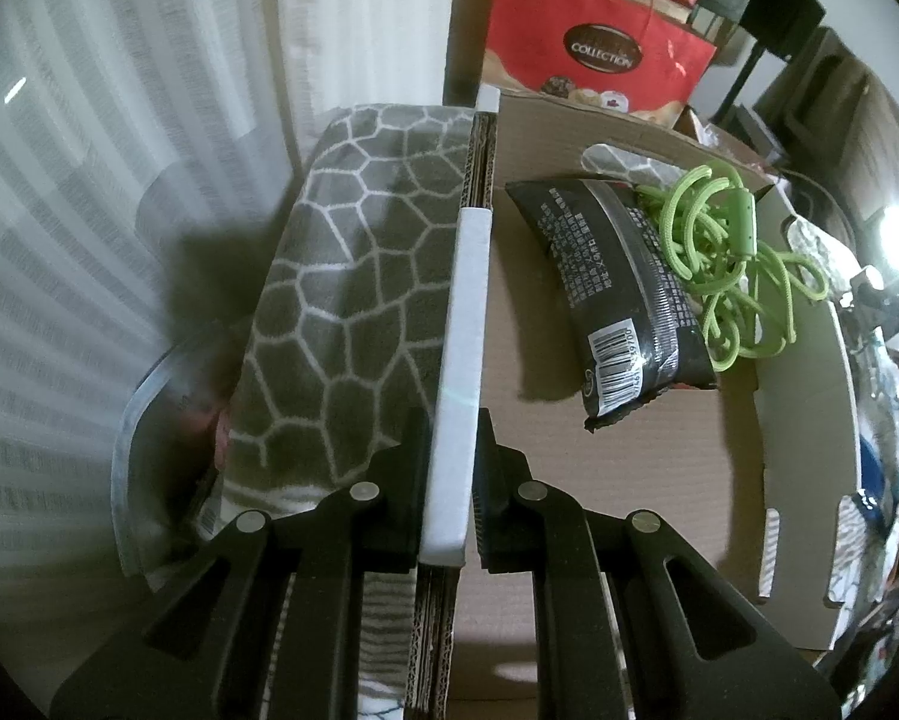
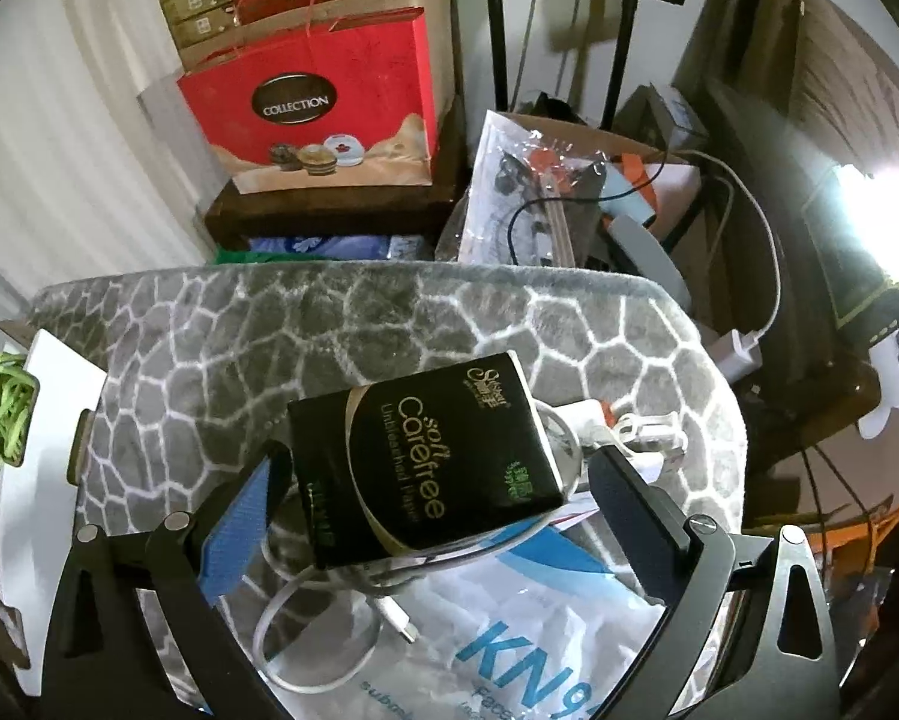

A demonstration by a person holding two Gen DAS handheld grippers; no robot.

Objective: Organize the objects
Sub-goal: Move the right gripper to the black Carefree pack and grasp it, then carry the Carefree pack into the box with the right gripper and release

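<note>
In the left wrist view my left gripper (image 1: 449, 450) is shut on the white-capped side wall (image 1: 464, 312) of a cardboard box (image 1: 599, 480). Inside the box lie a black packet (image 1: 623, 294) and a tangled green cord (image 1: 737, 252). In the right wrist view my right gripper (image 2: 437, 516) stands open around a black "soft Carefree" tissue pack (image 2: 425, 474). The pack rests on a grey honeycomb-patterned blanket (image 2: 359, 324). A gap shows between the pack and the right finger (image 2: 635, 510); the blue-padded left finger (image 2: 239, 528) is close beside it.
A white cable (image 2: 305, 630) and a KN95 mask bag (image 2: 509, 648) lie under and in front of the tissue pack. The box's white flap (image 2: 41, 420) is at the left. A red "Collection" bag (image 2: 323, 114) and cluttered cartons stand behind. White curtains (image 1: 89, 210) hang left.
</note>
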